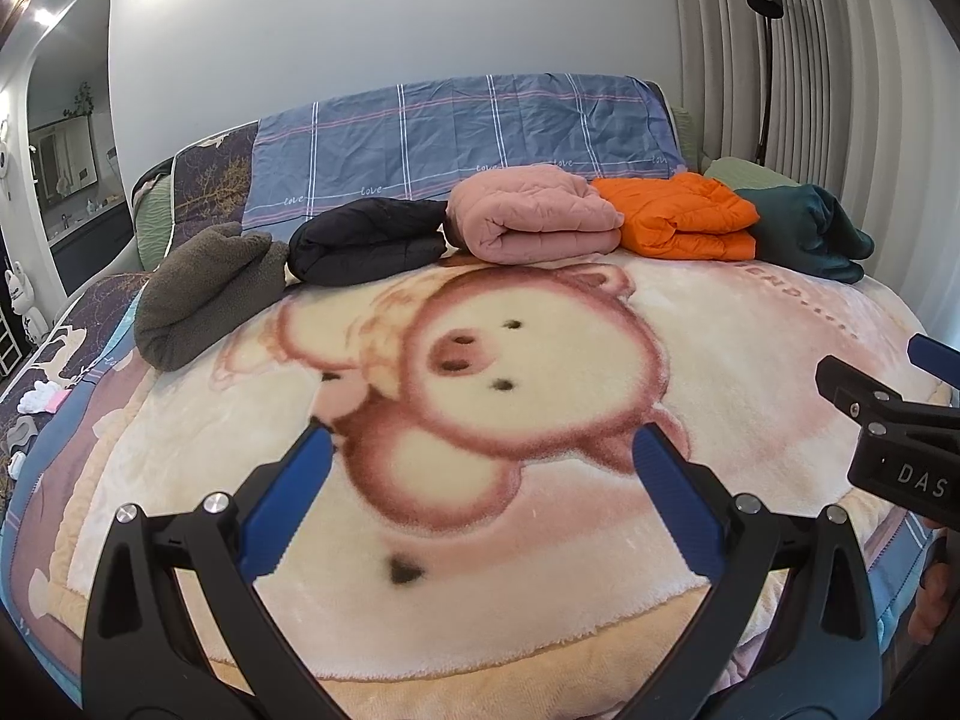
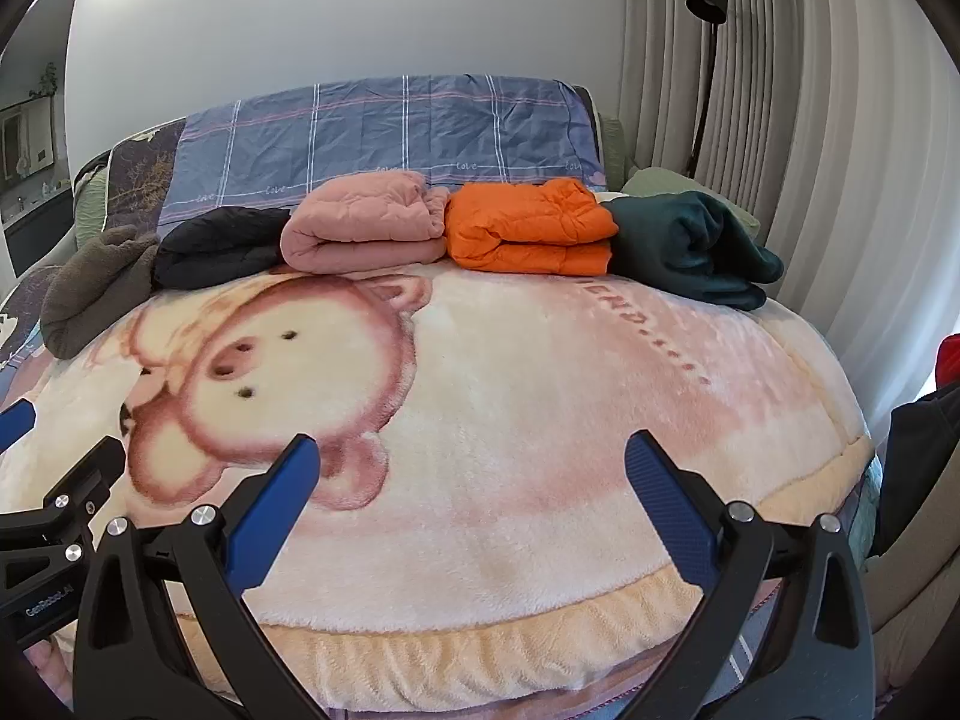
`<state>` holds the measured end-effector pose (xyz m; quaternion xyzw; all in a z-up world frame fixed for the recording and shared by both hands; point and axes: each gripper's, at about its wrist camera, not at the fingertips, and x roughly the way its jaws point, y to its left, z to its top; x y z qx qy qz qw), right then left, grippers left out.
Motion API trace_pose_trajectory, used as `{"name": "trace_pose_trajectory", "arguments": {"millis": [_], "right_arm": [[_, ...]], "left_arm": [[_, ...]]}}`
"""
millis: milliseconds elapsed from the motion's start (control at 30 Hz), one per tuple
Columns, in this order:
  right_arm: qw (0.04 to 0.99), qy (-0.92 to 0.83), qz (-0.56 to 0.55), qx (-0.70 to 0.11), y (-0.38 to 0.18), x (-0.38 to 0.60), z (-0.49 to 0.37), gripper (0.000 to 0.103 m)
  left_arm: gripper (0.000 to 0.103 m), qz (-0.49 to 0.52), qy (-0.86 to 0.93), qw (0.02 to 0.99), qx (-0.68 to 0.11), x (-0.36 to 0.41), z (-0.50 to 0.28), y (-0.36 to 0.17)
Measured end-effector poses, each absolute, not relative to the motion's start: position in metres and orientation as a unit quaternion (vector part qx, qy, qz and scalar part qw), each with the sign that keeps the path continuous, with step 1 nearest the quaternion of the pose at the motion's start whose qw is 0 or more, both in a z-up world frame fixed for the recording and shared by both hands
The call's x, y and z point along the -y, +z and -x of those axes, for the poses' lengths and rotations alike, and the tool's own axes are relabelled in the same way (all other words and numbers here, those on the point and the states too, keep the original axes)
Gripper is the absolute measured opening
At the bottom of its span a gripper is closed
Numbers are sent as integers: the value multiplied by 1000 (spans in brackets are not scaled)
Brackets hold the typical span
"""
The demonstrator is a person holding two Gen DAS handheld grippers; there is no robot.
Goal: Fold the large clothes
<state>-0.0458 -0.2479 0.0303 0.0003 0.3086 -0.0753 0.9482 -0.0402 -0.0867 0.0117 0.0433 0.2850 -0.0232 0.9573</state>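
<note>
Several folded garments lie in a row at the far end of the bed: a grey-brown fleece [image 1: 204, 294] [image 2: 96, 288], a black jacket [image 1: 366, 240] [image 2: 222, 246], a pink quilted one [image 1: 534, 216] [image 2: 366, 222], an orange puffer [image 1: 678, 216] [image 2: 528, 228] and a dark teal one [image 1: 804, 228] [image 2: 690, 246]. My left gripper [image 1: 480, 438] is open and empty above the pig-print blanket [image 1: 480, 600]. My right gripper [image 2: 471, 447] is open and empty above the same blanket [image 2: 540, 420]. Each gripper shows at the edge of the other's view: the right one [image 1: 870, 372] and the left one [image 2: 66, 438].
A blue plaid cover [image 1: 456, 132] leans against the wall behind the garments. Curtains and a black floor lamp [image 2: 708, 0] stand at the right. Dark and red clothing [image 2: 924, 450] sits at the right edge. Small white items [image 1: 42, 396] lie at the bed's left side.
</note>
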Motion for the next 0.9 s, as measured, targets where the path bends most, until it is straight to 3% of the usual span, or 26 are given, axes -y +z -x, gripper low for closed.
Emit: {"name": "trace_pose_trajectory", "arguments": {"millis": [900], "right_arm": [[952, -72, 2, -297, 34, 246, 50, 102]], "left_arm": [[101, -38, -22, 955, -293, 88, 41, 9]]}}
